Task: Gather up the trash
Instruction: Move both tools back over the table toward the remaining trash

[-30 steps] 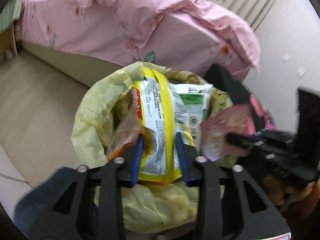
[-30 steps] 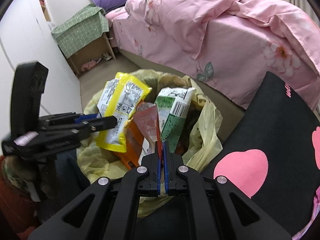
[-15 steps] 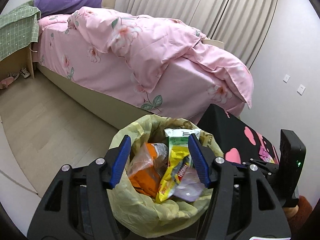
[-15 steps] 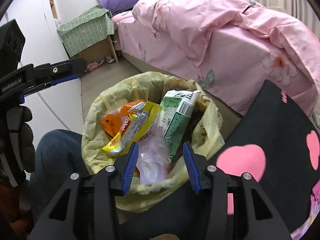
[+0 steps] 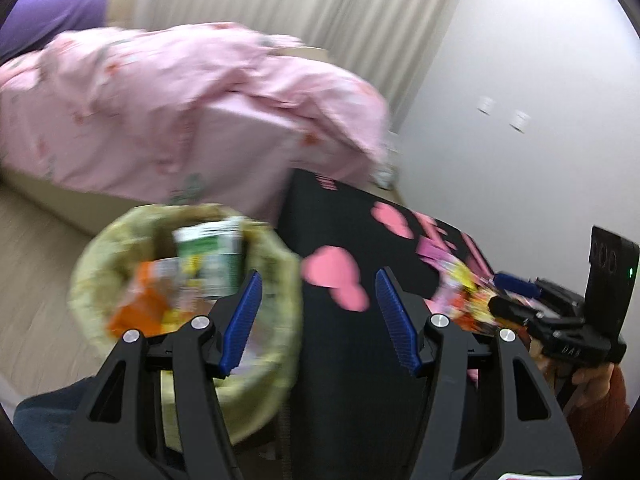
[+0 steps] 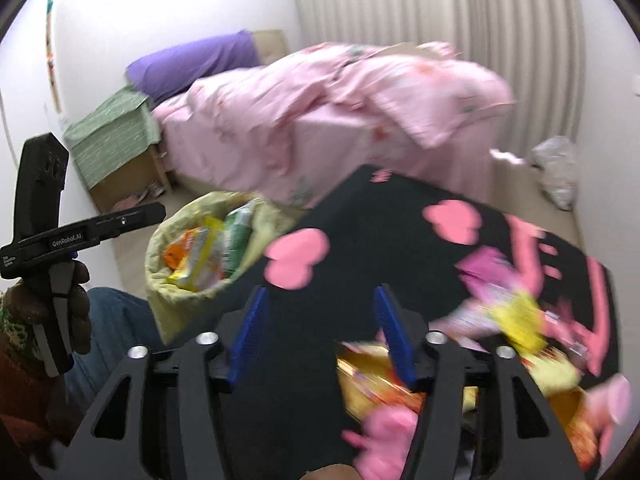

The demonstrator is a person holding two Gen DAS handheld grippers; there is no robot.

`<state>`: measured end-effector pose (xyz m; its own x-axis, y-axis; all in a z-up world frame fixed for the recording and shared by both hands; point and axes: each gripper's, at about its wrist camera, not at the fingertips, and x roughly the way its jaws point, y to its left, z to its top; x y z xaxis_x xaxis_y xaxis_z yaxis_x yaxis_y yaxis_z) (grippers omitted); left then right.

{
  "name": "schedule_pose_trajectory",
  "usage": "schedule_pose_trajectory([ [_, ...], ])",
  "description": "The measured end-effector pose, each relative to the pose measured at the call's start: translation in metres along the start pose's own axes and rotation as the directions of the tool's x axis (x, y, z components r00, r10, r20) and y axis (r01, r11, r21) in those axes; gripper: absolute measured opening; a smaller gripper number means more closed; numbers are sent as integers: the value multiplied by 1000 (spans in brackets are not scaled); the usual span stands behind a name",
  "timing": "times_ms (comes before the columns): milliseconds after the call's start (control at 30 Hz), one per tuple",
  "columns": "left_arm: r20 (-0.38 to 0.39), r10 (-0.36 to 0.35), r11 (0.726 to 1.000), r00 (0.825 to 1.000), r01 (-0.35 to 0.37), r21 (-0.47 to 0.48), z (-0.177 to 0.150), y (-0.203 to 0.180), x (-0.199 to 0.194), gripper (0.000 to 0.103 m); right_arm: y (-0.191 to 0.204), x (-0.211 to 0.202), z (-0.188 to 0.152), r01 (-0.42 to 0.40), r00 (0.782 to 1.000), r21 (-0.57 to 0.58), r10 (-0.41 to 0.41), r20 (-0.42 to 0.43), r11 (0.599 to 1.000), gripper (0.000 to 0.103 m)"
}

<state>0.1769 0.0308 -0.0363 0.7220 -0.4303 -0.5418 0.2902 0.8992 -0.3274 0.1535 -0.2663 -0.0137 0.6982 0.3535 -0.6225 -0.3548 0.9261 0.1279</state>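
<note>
A bin lined with a yellow bag (image 5: 86, 276) (image 6: 160, 284) holds orange, yellow and green wrappers (image 5: 208, 256) (image 6: 200, 256). To its right lies a black mat with pink hearts (image 5: 352, 360) (image 6: 360, 220). More loose wrappers (image 6: 516, 320) (image 5: 460, 296) lie in a blurred heap on the mat's right part. My left gripper (image 5: 319, 280) (image 6: 154, 213) hangs open and empty over the seam between bin and mat. My right gripper (image 6: 320, 294) (image 5: 508, 282) is over the mat by that heap, its jaws opening with nothing between them.
A bed with a pink quilt (image 6: 340, 112) and a purple pillow (image 6: 192, 64) runs behind the bin. A box under a green checked cloth (image 6: 108, 136) stands at the left wall. A white plastic bag (image 6: 556, 176) lies by the curtain. A person's jeans-clad leg (image 6: 116, 320) is beside the bin.
Both grippers let go of their wrappers, which now lie in the bag. Both opened, rose and swung right, away from the bin and over the black mat.
</note>
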Motion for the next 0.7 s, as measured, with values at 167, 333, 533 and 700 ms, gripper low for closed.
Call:
schedule_pose_trajectory([
  [167,-52,-99,987,994,105,122,-4,-62,18,56,-49,-57,-26,136,989,68,-139,43,988,65],
  [333,-114,-205,963,972,221,153,-13,-108,41,56,-87,-95,-60,164,982,139,-175,68,977,70],
  [533,-191,-253,927,949,294,234,-27,-149,69,56,-109,-113,-94,104,992,206,-115,42,973,72],
  [700,-296,-260,910,919,336,242,-40,-156,101,56,-110,-115,-111,167,985,177,-173,18,970,72],
])
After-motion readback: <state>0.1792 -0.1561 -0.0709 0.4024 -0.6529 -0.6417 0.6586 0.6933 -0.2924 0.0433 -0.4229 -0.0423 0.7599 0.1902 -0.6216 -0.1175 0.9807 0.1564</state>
